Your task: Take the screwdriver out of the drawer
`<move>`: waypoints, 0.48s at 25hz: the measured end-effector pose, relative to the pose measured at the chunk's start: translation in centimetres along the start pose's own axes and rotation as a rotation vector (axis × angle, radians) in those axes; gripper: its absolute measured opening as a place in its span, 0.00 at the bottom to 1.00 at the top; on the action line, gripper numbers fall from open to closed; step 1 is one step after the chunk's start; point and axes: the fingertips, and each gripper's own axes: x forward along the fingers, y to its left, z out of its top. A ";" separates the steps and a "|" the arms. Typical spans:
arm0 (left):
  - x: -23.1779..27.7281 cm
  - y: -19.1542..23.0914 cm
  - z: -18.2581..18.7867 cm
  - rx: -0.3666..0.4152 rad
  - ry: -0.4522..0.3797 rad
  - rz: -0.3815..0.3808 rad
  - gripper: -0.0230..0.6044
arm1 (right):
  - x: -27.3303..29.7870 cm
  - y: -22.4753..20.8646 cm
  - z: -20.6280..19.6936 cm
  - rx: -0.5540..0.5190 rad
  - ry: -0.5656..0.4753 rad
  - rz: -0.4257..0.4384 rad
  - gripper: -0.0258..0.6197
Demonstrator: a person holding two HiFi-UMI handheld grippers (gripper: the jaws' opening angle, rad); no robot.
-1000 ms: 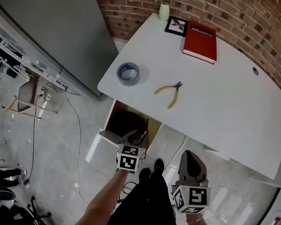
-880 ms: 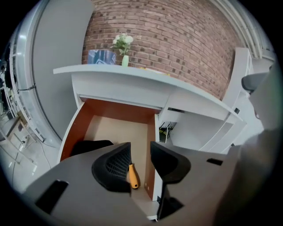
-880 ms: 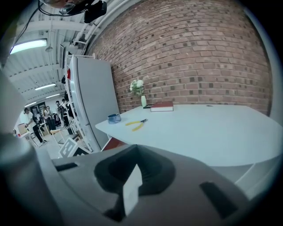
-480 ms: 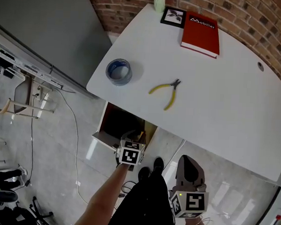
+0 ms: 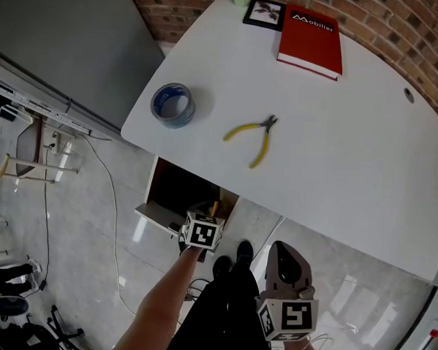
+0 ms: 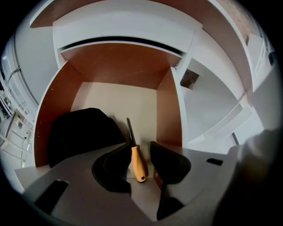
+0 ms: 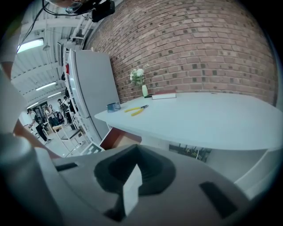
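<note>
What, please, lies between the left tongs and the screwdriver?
Nothing: the left gripper view shows the open left tongs framing the screwdriver, with only bare drawer floor between.

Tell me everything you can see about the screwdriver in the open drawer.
The screwdriver has an orange handle, plastic by its look, with a small hole near its rounded butt, and a thin dark shaft. It lies flat on the pale floor of the drawer, butt toward the camera, tip toward the back wall. A black bundle lies left of it; whether they touch is unclear. The left gripper has its jaws open either side of the handle, not pressing it.
</note>
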 end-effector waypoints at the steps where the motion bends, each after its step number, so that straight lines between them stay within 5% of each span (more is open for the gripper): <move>1: 0.2 0.0 -0.1 0.000 0.005 0.002 0.25 | 0.1 0.0 -0.2 0.005 0.001 -0.001 0.04; 12: 3.2 0.6 -1.0 -0.045 0.081 0.012 0.25 | 0.4 -0.8 -1.8 0.016 0.025 -0.005 0.04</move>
